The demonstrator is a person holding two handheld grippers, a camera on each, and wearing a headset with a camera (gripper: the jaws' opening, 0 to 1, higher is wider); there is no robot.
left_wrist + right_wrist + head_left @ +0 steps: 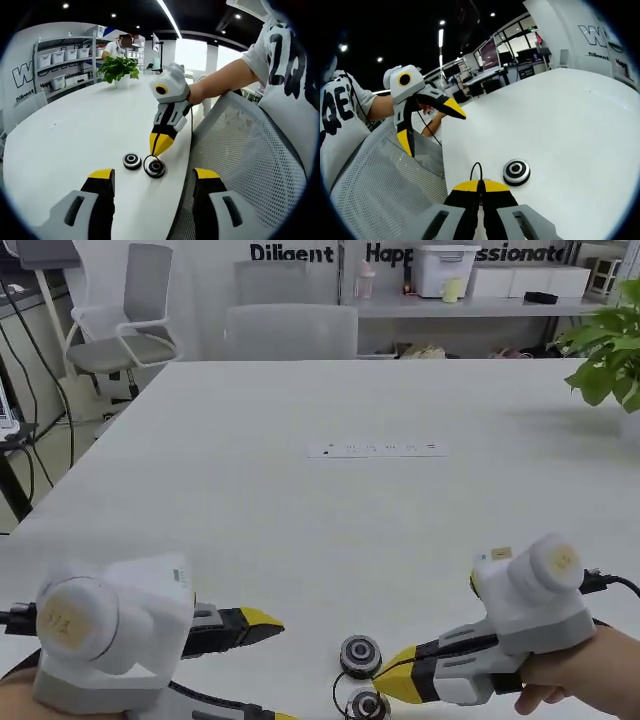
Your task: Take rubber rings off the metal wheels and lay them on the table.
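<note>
Head view: white tabletop [300, 520], and both wheels sit at its near edge. The far wheel [360, 653] lies flat, with the near wheel [367, 705] just beside it and closer to me. My right tongs [383, 680] come in from the right, pressed together, their yellow tip between the two wheels. A thin black rubber ring [335, 695] loops out just left of the near wheel. My left tongs [268, 668] are at the lower left, spread, pinching nothing, apart from the wheels. A plant [605, 360] stands at the far right.

Left gripper view: my left tongs [154, 175] are spread wide and empty, pointing at the wheels. The far wheel [132, 160] lies alone. The near wheel [155, 169] is right at the tabletop [60, 150] edge. The right tongs [161, 142] point down at it, tips together, and the rubber ring [146, 162] loops at their tip against the wheel. I cannot tell whether the ring is fully off.

Right gripper view: my right tongs [480, 186] are closed, pinching the rubber ring [476, 170], which arcs up from between the tips. The far wheel [516, 171] lies just beside them, apart. The left tongs [431, 127] hang over the tabletop [570, 125] edge, spread.
</note>
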